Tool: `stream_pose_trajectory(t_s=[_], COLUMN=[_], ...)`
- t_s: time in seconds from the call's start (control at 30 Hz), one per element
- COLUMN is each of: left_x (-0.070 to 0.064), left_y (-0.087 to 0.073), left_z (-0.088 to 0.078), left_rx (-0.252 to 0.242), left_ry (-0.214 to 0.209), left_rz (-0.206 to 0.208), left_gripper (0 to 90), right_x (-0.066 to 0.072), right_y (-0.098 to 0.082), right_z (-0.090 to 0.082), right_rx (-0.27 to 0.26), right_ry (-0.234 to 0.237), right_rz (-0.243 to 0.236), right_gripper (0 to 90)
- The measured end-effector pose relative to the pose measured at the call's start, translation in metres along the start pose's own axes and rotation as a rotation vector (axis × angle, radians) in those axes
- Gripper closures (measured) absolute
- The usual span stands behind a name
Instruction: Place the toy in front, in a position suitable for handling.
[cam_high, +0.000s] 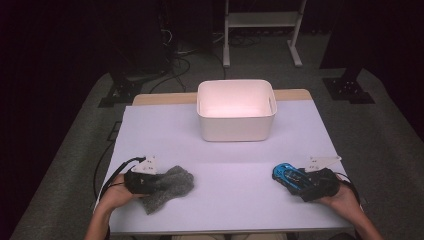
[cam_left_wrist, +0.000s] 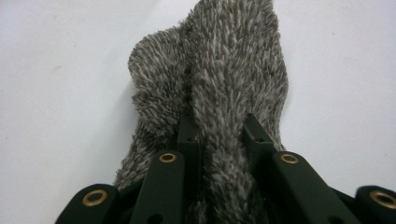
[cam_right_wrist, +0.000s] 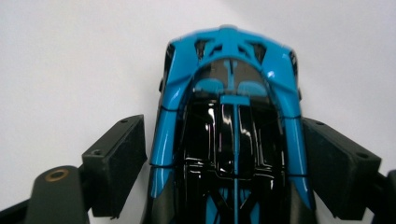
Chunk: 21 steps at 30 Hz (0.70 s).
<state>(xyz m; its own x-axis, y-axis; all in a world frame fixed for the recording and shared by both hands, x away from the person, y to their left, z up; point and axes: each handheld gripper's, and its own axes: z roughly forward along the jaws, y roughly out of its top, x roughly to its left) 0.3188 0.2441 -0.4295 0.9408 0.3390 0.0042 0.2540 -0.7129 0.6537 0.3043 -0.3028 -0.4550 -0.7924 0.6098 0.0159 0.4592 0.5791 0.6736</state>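
Sitting at 6 o'clock from white bin (cam_high: 236, 120): left gripper (cam_left_wrist: 219, 135) pinching grey fuzzy cloth (cam_left_wrist: 219, 74) tight, right gripper (cam_right_wrist: 224, 158) straddling blue toy car (cam_right_wrist: 229, 121) wide, nose pointing 12 o'clock along jaws.

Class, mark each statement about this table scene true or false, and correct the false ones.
1. The left gripper is shut on the grey fuzzy cloth. True.
2. The blue toy car lies inside the white bin. False: it sits on the table between the jaws of the right gripper, at the near right.
3. The white bin stands at the far middle of the table. True.
4. The fuzzy cloth is bright red. False: it is mottled grey.
5. The right gripper's jaws flank the toy car. True.
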Motion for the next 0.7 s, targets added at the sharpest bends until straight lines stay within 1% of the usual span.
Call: stream_pose_trajectory(t_s=[0.07,0.1,0.13,0.23,0.27,0.3,0.37,0.4,0.43,0.47,0.5,0.53,0.6,0.67,0.7], left_x=[0.0,0.0,0.0,0.0,0.0,0.0,0.0,0.0,0.0,-0.001,0.0,0.0,0.0,0.0,0.0], left_y=[0.001,0.001,0.001,0.0,-0.001,-0.001,0.0,0.0,0.0,0.0,0.0,0.0,0.001,0.001,0.0], left_z=[0.0,0.0,0.0,0.0,0.0,0.0,0.0,0.0,0.0,0.0,0.0,0.001,0.001,0.0,0.0], left_rx=[0.001,0.003,0.004,0.0,0.001,0.001,0.002,0.003,0.005,0.005,0.004,0.005,0.005,0.005,0.003], left_ry=[-0.002,-0.003,-0.005,-0.008,-0.009,-0.009,-0.008,-0.008,-0.008,-0.008,-0.009,-0.01,-0.009,-0.01,-0.009], left_rz=[0.004,0.004,0.004,0.003,0.001,0.001,0.002,0.003,0.003,0.002,0.001,0.0,0.003,0.004,0.0], left_gripper=[73.6,73.6,73.6,73.6,73.4,73.4,73.3,73.3,73.4,73.3,73.3,73.0,73.0,73.0,73.0], right_x=[0.003,0.003,0.003,0.002,0.004,0.004,0.005,0.005,0.006,0.007,0.007,0.01,0.01,0.009,0.009], right_y=[0.001,0.003,0.003,0.005,0.006,0.006,0.007,0.007,0.007,0.009,0.009,0.011,0.011,0.011,0.01], right_z=[0.001,0.002,0.002,0.001,0.001,0.001,0.0,0.0,0.0,0.0,0.0,0.0,0.0,0.0,-0.001], right_rx=[0.014,0.03,0.03,0.049,0.075,0.075,0.086,0.086,0.089,0.1,0.1,0.114,0.115,0.109,0.099], right_ry=[-0.021,-0.024,-0.024,-0.016,-0.049,-0.049,-0.074,-0.074,-0.085,-0.1,-0.1,-0.112,-0.111,-0.101,-0.098], right_rz=[-0.012,-0.005,-0.005,0.033,0.035,0.035,0.059,0.059,0.067,0.076,0.076,0.06,0.053,0.04,0.024], right_gripper=[17.1,16.7,16.7,14.6,15.0,15.0,18.8,18.8,20.1,24.4,24.4,24.6,24.7,24.9,25.0])
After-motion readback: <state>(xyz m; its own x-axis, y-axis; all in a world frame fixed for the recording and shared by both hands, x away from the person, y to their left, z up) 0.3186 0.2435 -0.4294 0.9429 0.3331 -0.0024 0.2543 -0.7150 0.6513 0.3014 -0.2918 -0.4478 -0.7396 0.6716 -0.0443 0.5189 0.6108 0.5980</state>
